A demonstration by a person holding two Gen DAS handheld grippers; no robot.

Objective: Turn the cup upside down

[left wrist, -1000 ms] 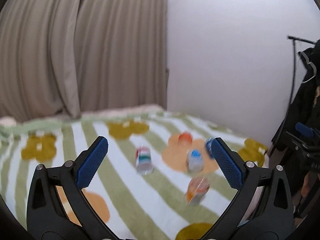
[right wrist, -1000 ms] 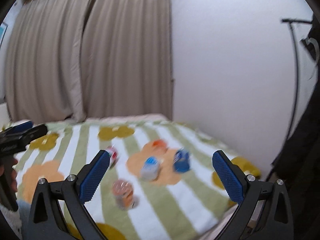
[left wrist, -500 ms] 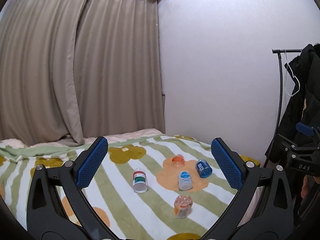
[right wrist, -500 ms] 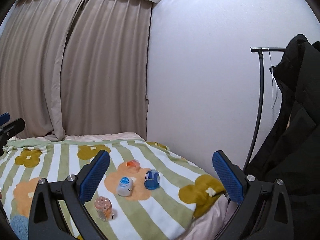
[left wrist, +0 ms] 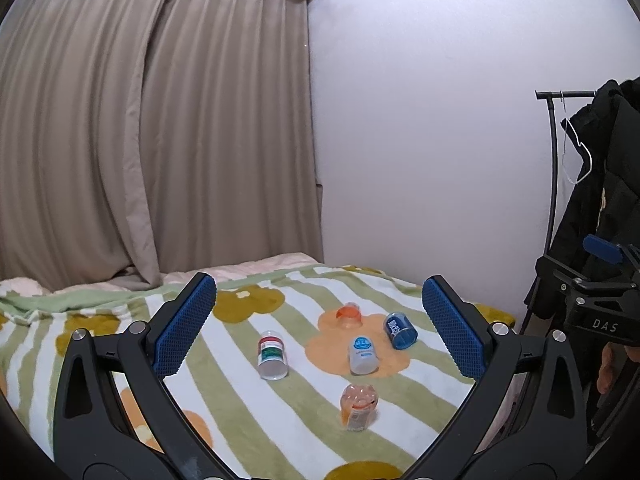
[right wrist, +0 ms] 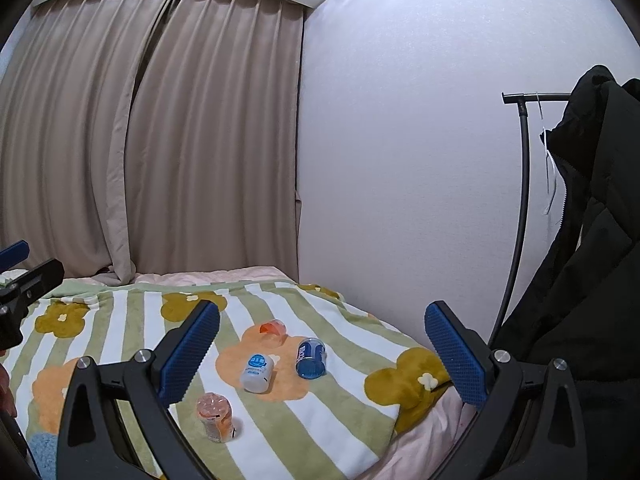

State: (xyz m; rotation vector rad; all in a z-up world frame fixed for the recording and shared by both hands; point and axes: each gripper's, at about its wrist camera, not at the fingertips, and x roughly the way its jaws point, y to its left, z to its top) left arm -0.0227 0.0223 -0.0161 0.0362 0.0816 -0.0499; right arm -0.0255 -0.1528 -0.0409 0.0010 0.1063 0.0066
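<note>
Several small plastic cups rest on a striped flower blanket (left wrist: 224, 396). In the left wrist view I see a green-and-red labelled cup (left wrist: 273, 356) on its side, a clear orange cup (left wrist: 349, 315), a blue cup (left wrist: 400, 330) on its side, a white-and-blue cup (left wrist: 363, 355) and a standing orange patterned cup (left wrist: 359, 401). My left gripper (left wrist: 316, 286) is open, well short of them. My right gripper (right wrist: 323, 308) is open too, with the orange cup (right wrist: 273, 332), blue cup (right wrist: 311, 358), white-and-blue cup (right wrist: 258, 372) and patterned cup (right wrist: 216, 416) beyond it.
The blanket covers a bed in a corner, with beige curtains (left wrist: 152, 140) behind and a white wall (left wrist: 420, 160) to the right. A clothes rack with a dark coat (right wrist: 592, 240) stands beside the bed's right edge. The other gripper (left wrist: 600, 300) shows at the right border.
Both views have swung up and steadied since one second ago; the cups now sit lower and smaller in frame, no longer blurred. Both grippers stay open and no cup has moved.
</note>
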